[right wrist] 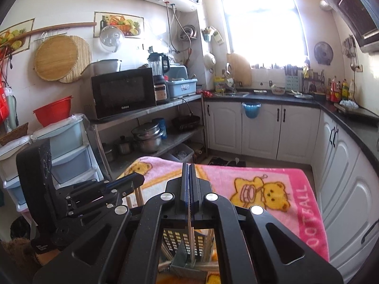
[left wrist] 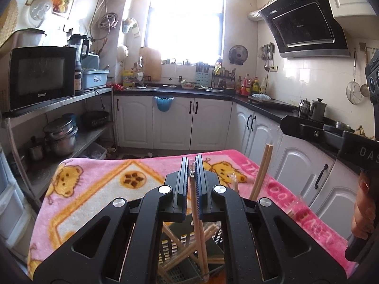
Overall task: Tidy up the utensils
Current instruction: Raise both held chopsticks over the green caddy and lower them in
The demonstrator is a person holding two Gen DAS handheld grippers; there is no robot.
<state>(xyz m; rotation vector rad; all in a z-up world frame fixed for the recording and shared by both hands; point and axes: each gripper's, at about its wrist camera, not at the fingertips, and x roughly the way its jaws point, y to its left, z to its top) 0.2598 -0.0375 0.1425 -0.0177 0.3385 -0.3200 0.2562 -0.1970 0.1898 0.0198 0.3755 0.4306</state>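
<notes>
Your left gripper point(left wrist: 191, 165) has its jaws closed on a wooden chopstick point(left wrist: 195, 210), which slants down into the slotted utensil basket point(left wrist: 175, 248) below, where more chopsticks point(left wrist: 173, 236) lie crossed. Beside it, your right gripper point(right wrist: 188, 174) has its jaws closed on a second thin chopstick point(right wrist: 190, 234) above the same basket point(right wrist: 180, 241). Both hover over the pink bear-print blanket point(right wrist: 279, 189) covering the surface. Its far edge drops to open floor point(right wrist: 260, 163) before white cabinets point(right wrist: 260, 130). A steel shelf with a microwave point(right wrist: 123, 92) stands left; the dark counter point(right wrist: 350, 118) runs right.
</notes>
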